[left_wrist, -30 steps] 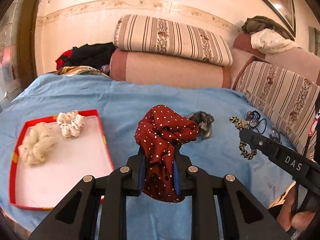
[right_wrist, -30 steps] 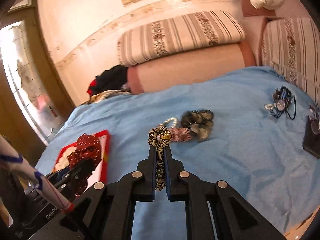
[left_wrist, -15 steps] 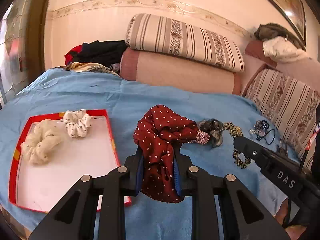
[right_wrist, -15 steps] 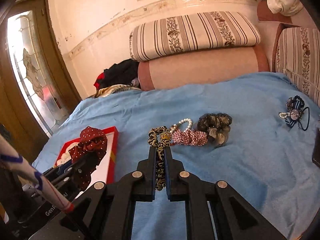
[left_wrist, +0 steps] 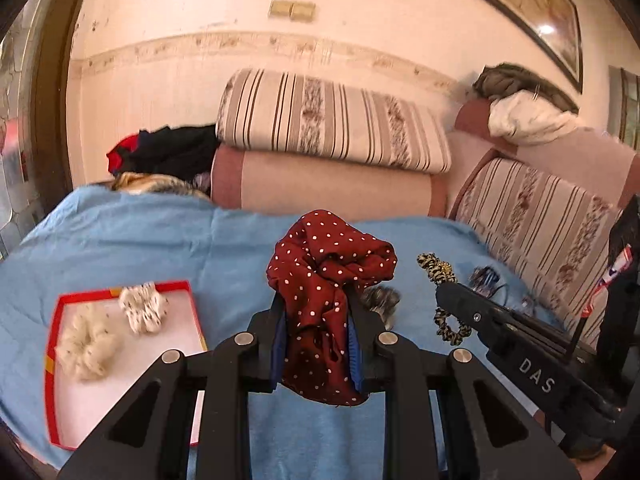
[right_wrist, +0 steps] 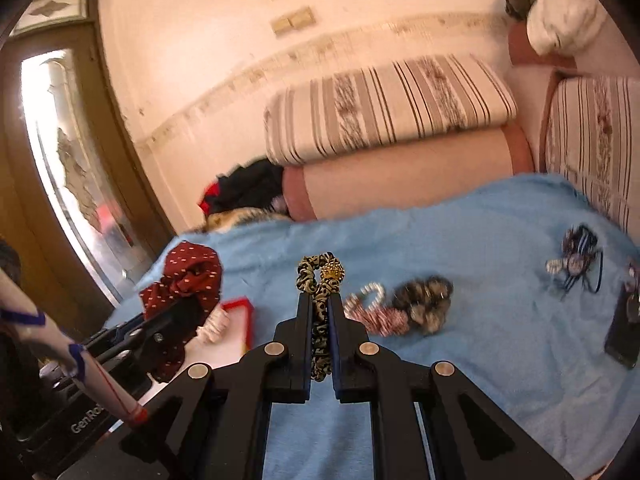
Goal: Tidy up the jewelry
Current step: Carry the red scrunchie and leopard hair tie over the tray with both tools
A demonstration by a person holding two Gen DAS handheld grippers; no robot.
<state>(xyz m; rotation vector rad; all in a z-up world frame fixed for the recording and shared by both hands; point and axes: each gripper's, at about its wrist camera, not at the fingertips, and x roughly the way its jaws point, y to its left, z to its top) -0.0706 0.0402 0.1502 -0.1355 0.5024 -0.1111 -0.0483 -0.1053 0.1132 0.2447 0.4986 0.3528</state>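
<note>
Above the blue bed, my left gripper [left_wrist: 316, 320] is clamped on the dotted red scrunchie [left_wrist: 328, 276] and my right gripper [right_wrist: 320, 320] pinches the leopard scrunchie [right_wrist: 318, 280] — both off the bedding. Risk: loose cloth (hanging low) snagging the red tray [left_wrist: 60, 308] rim on delivery.

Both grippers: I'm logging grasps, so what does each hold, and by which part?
Left gripper pinches the red dotted scrunchie by its lower folds; right gripper pinches the leopard scrunchie mid-band.
</note>
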